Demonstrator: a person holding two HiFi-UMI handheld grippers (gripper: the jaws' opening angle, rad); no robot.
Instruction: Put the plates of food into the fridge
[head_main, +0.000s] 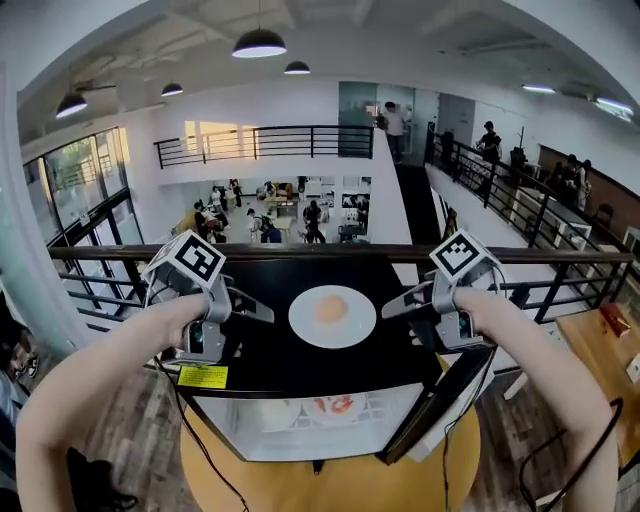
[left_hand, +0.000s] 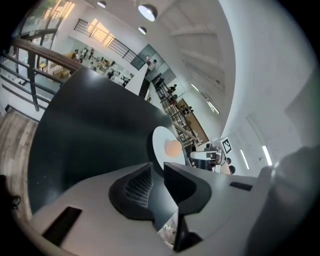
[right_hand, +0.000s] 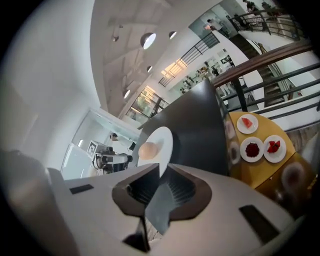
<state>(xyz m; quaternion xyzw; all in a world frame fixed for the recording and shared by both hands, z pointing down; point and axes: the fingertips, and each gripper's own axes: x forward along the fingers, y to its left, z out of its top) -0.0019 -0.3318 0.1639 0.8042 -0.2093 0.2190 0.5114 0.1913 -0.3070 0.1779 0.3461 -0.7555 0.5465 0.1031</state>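
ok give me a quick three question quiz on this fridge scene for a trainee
1. Where does the white plate with the round peach-coloured food sit? A on top of the black fridge; B on the floor; C on a chair.
2. True or false: the left gripper is clamped on that plate.
3. Fill in: the right gripper view shows ___ small plates of red food on the yellow table.
Key: 1 A; 2 false; 3 three.

A dark handrail (head_main: 110, 253) crosses the view above an atrium where people (head_main: 265, 225) sit at tables. Black pendant lamps (head_main: 259, 43) hang overhead, and the round yellow counter (head_main: 300, 485) stands on plank flooring (head_main: 130, 420).
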